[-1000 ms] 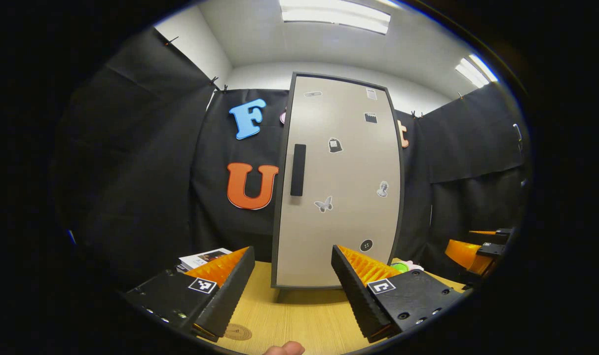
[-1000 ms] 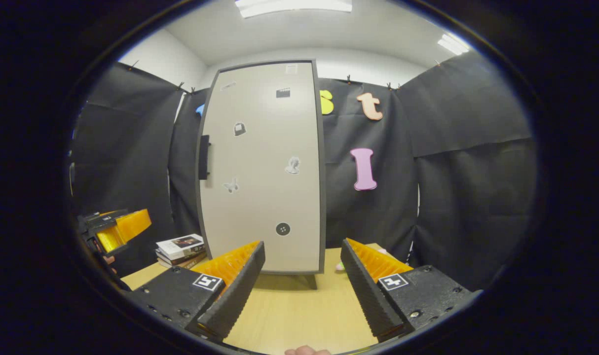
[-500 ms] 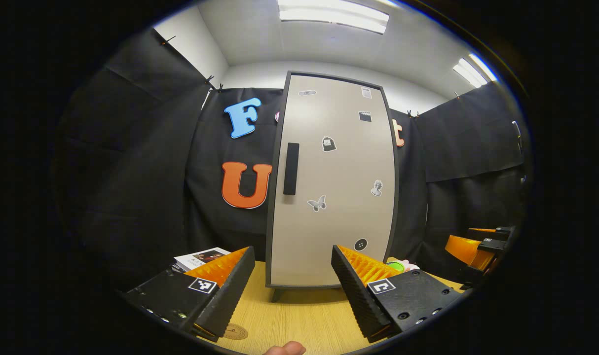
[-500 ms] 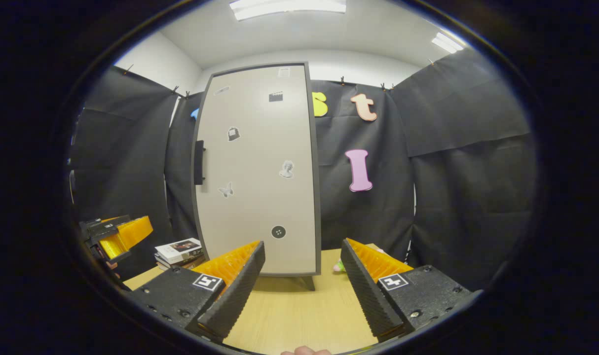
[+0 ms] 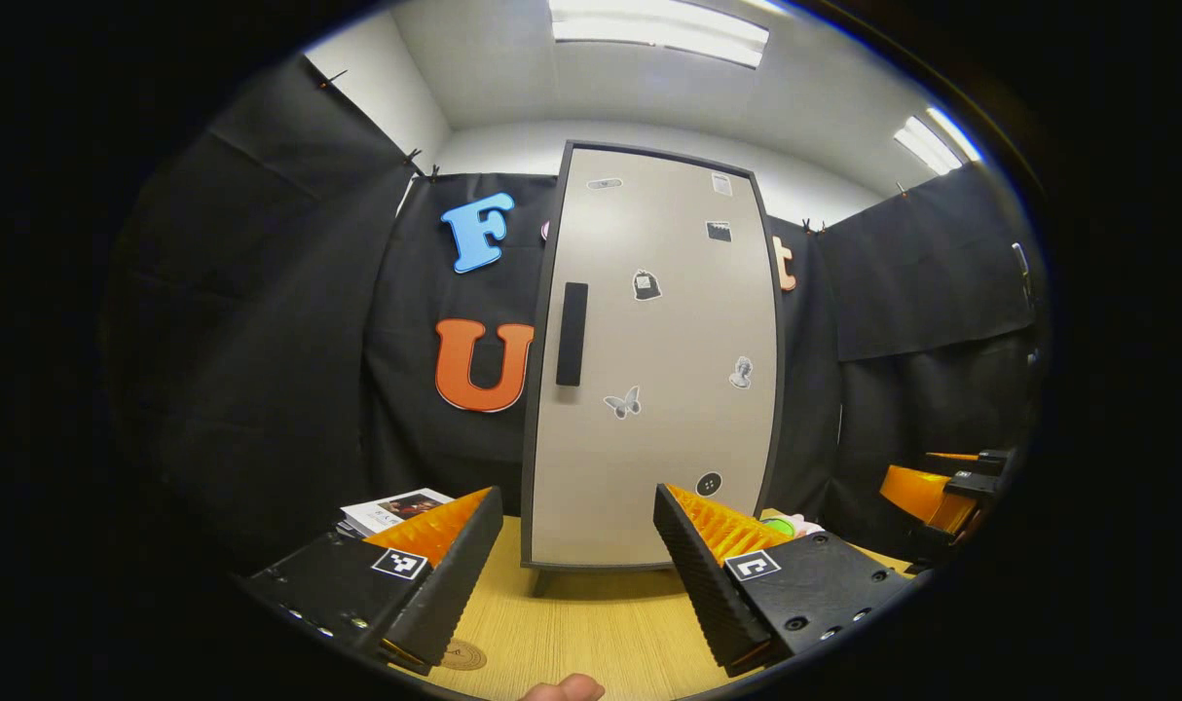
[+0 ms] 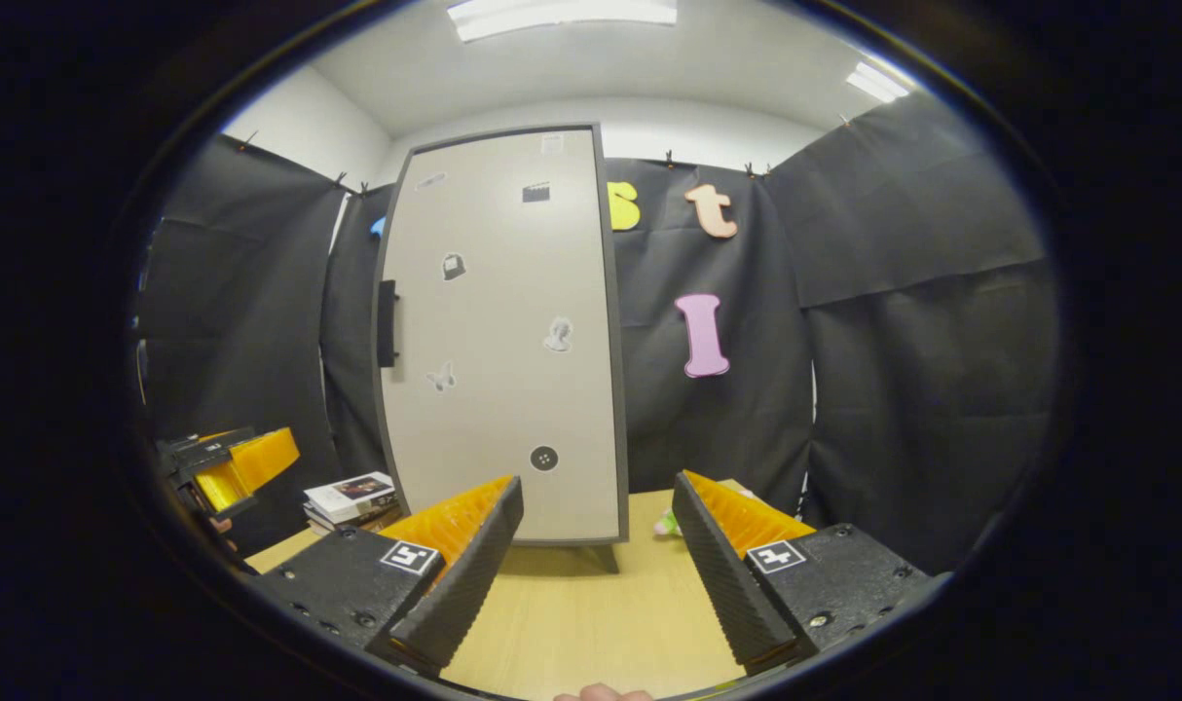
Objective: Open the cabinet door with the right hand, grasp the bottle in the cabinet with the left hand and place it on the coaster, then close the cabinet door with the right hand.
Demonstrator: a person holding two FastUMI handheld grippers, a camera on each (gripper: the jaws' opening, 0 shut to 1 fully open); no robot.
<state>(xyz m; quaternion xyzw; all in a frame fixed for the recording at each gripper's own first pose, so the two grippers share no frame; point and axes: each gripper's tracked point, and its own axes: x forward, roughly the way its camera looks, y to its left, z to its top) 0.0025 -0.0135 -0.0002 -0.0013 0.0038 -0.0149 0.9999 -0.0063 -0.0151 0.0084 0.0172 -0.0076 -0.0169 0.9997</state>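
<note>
Tall beige cabinet door with dark frame (image 6: 508, 331) is closed on the light wood bench (image 6: 591, 623); bottle presumably behind it. Right claw (image 6: 596, 516) released, empty; left claw (image 5: 576, 526) likewise. Aim right claw at black vertical handle (image 6: 387, 323) on door's left edge, clamp squarely, swing outward.

This is a recording booth set up inside an office-like room. Black cloth walls (image 5: 289, 321) are clipped up around a wooden surface (image 6: 591, 613). Above them show a white ceiling and long ceiling lamps (image 5: 659, 24).
</note>
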